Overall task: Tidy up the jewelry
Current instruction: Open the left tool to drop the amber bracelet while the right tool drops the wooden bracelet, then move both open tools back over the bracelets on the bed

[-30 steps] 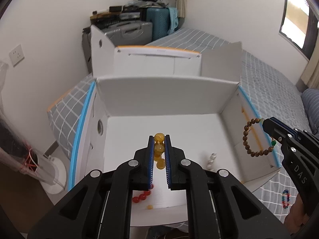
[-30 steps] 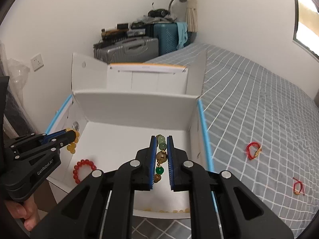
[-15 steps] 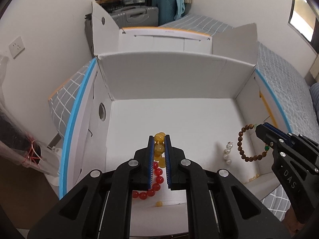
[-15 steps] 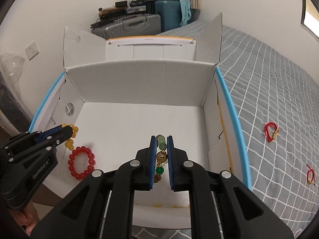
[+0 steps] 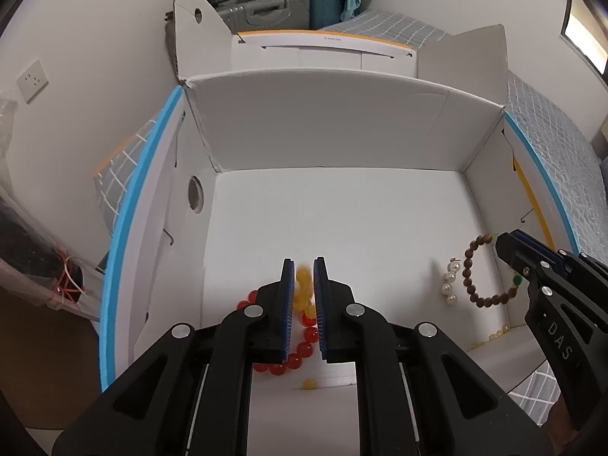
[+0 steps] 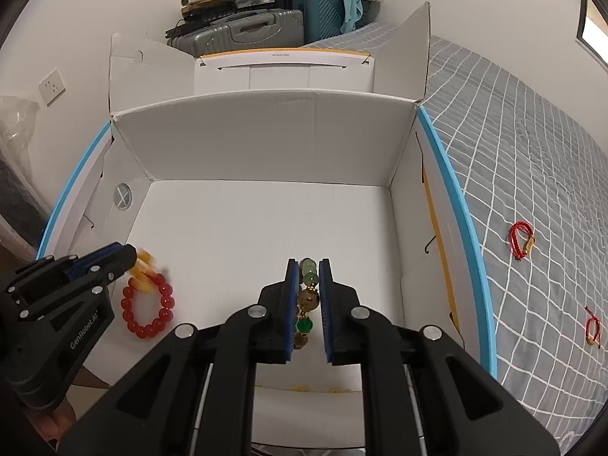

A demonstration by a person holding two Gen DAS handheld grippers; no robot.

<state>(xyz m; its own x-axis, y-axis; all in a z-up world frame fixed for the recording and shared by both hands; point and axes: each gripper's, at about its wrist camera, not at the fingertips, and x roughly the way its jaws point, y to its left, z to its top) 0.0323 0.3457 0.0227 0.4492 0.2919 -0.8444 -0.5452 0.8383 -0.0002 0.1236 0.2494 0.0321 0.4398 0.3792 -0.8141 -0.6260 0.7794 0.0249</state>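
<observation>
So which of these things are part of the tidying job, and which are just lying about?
Part of the job:
- white box
- yellow beads in left gripper
- brown bracelet in right gripper
- red bracelet
- pearls
- red cords on bed

Lying about:
- suitcases
- wall socket

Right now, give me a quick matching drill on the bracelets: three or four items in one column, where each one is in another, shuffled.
Items:
1. yellow bead bracelet
2. brown bead bracelet
3. red bead bracelet
4. red cord bracelets

Places:
A. lying on the white box floor
B. pinched in the left gripper
C. out on the grey bedcover
D. pinched in the right gripper

Pairs: 1-B, 2-D, 3-A, 4-C
</observation>
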